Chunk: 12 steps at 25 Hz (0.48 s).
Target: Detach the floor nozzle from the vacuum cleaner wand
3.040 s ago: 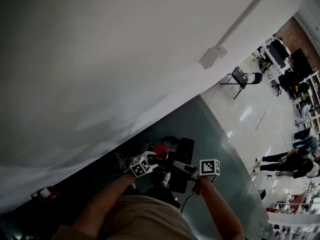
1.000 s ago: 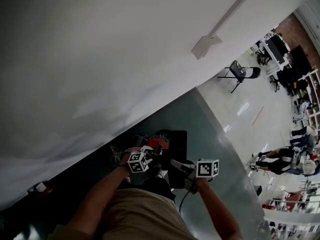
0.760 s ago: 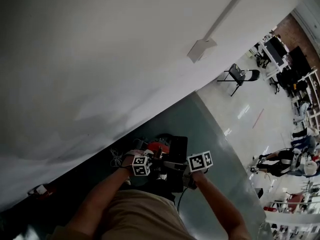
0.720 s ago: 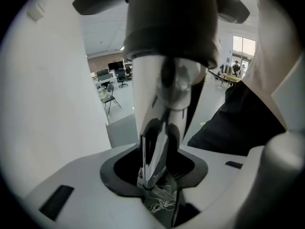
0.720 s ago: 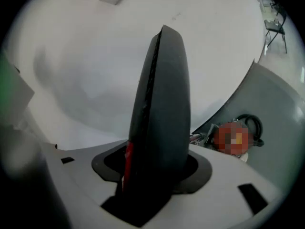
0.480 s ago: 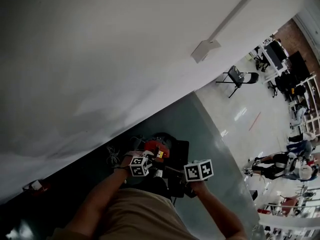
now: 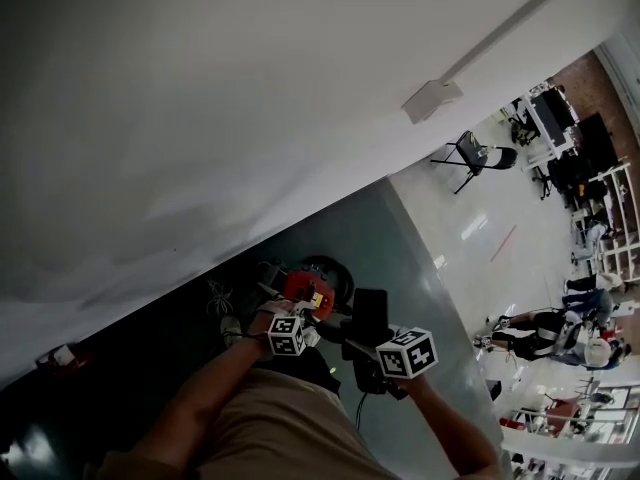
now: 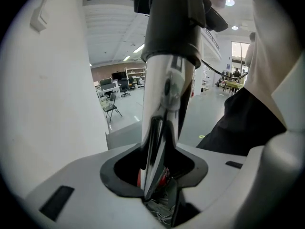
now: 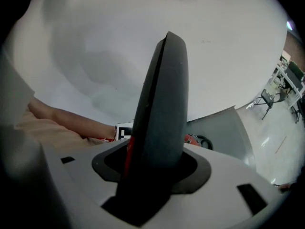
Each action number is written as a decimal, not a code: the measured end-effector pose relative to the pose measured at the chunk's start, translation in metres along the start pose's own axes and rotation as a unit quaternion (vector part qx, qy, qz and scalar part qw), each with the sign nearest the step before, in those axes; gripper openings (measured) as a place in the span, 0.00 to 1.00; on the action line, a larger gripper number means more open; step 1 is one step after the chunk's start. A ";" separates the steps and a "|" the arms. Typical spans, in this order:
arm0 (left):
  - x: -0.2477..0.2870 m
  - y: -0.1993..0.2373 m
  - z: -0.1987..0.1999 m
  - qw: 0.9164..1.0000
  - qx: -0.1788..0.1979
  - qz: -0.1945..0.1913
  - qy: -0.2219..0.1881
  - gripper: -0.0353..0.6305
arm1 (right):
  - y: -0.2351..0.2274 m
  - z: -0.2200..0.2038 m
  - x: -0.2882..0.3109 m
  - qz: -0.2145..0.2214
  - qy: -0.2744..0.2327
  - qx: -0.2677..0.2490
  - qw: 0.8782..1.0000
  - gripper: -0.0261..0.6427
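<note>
Clenching the left gripper point(image 8: 155, 187) hard on the silver wand point(image 8: 164, 99), both jaws pressed shut against the tube at six o'clock in the left gripper view. Follows that wand up toward twelve o'clock into a dark grey collar point(image 8: 171, 27). Shows, in the head view, the red vacuum body point(image 7: 305, 290) on the teal floor point(image 7: 400, 228), just at twelve o'clock of the left marker cube point(image 7: 287, 335), with a tangle of pale cable point(image 7: 218, 293) at nine o'clock of it. Places the floor nozzle point(image 7: 370, 310), dark and flat, at three o'clock of the red body and at eleven o'clock of the right marker cube. Grasps that nozzle edge-on in the right gripper point(image 9: 148, 175), between jaws just now easing a little wider yet pressing on both its faces. Shows a thin red stripe point(image 9: 128, 156) down its nine o'clock edge. Cannot tell whether nozzle and wand are joined. Sets a folding chair point(image 7: 470, 151) far off at two o'clock, near the far end of the white wall point(image 7: 250, 98).
</note>
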State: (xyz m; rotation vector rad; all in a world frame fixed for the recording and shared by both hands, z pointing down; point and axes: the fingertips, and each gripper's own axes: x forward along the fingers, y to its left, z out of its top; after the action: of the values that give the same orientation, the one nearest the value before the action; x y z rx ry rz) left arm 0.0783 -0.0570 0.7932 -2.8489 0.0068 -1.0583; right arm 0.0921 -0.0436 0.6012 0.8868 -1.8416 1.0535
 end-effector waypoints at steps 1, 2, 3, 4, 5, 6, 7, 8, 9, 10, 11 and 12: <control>-0.003 -0.002 0.000 1.000 0.001 0.001 -0.005 0.28 | 0.002 -0.001 0.000 0.010 0.001 0.001 1.000 0.40; -0.005 -0.003 0.000 1.000 0.001 0.001 -0.011 0.28 | 0.001 -0.002 0.000 0.029 0.001 0.010 1.000 0.40; -0.005 -0.003 0.002 1.000 0.002 0.001 -0.017 0.28 | -0.004 -0.001 -0.002 0.055 -0.001 0.026 0.998 0.40; -0.004 -0.002 0.005 1.000 0.002 0.000 -0.021 0.28 | -0.011 0.001 -0.004 0.085 -0.003 0.046 0.995 0.39; -0.003 -0.001 0.007 1.000 0.003 -0.005 -0.022 0.28 | -0.018 0.003 -0.006 0.116 -0.007 0.066 0.991 0.39; -0.001 -0.003 0.009 1.000 0.006 -0.012 -0.021 0.28 | -0.025 0.003 -0.007 0.148 -0.009 0.083 0.985 0.39; 0.000 -0.007 0.010 1.000 0.010 -0.020 -0.016 0.28 | -0.030 0.001 -0.007 0.181 -0.012 0.095 0.979 0.39; 0.002 -0.012 0.009 0.999 0.016 -0.027 -0.010 0.28 | -0.031 -0.003 -0.005 0.213 -0.015 0.103 0.971 0.39; 0.004 -0.016 0.007 0.999 0.023 -0.030 -0.002 0.28 | -0.030 -0.006 -0.002 0.242 -0.021 0.111 0.964 0.39; 0.005 -0.018 0.003 0.999 0.029 -0.030 0.007 0.28 | -0.027 -0.008 0.001 0.260 -0.030 0.118 0.958 0.39; 0.005 -0.018 -0.002 0.999 0.033 -0.027 0.016 0.28 | -0.022 -0.007 0.005 0.262 -0.039 0.120 0.957 0.39; 0.004 -0.015 -0.007 0.999 0.034 -0.020 0.021 0.28 | -0.015 -0.005 0.007 0.242 -0.046 0.113 0.963 0.39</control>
State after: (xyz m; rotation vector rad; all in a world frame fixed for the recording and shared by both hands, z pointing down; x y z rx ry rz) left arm 0.0766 -0.0426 0.8027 -2.7771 -0.0824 -1.1048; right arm 0.1032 -0.0461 0.6139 0.6308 -2.1033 1.5718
